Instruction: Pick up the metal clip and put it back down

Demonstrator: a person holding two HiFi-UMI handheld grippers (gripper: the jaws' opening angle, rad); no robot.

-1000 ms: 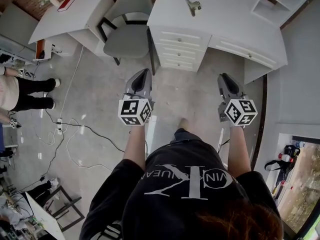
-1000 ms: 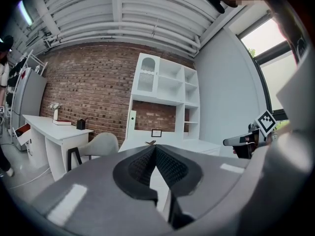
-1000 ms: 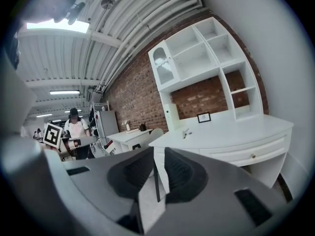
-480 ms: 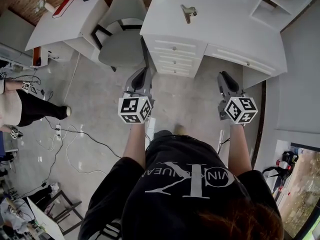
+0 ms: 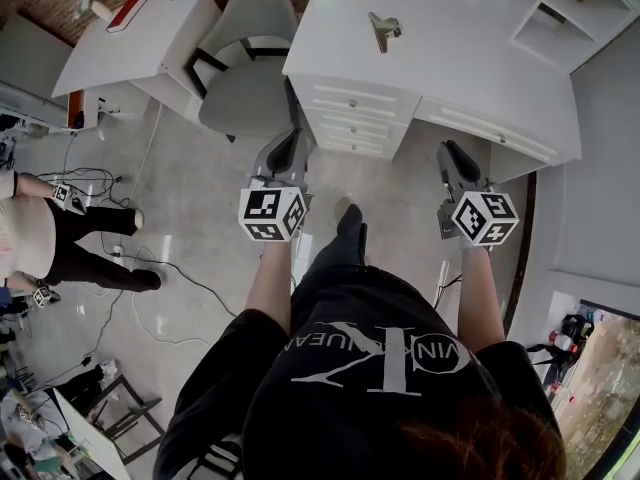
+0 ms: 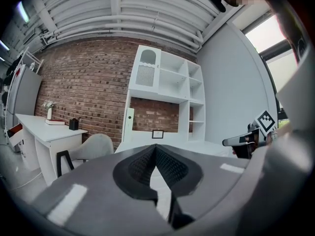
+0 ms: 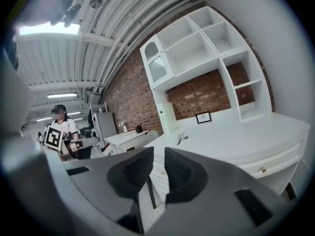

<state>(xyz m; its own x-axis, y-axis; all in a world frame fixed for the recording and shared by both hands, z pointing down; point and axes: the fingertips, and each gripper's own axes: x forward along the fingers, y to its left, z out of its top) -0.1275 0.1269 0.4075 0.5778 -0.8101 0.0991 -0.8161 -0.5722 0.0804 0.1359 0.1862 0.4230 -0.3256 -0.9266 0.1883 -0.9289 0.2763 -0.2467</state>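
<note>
The metal clip (image 5: 384, 30) lies on top of the white desk (image 5: 470, 68), near its back, and shows small and far off in the right gripper view (image 7: 182, 138). Both grippers hang over the floor in front of the desk, well short of the clip. My left gripper (image 5: 290, 140) points at the desk's drawers, its pads meeting at the tip (image 6: 155, 149), with nothing held. My right gripper (image 5: 449, 150) has its jaws a narrow gap apart (image 7: 156, 151) with nothing between them.
A grey chair (image 5: 250, 58) stands left of the desk, between it and a second white desk (image 5: 140, 38). Cables (image 5: 150, 268) trail over the floor at left, where another person (image 5: 40, 238) stands. White shelves (image 5: 575, 8) rise at the desk's right end.
The person holding the grippers has stepped forward with one foot. The grippers keep their pose. The bystander at left has shifted their legs.
</note>
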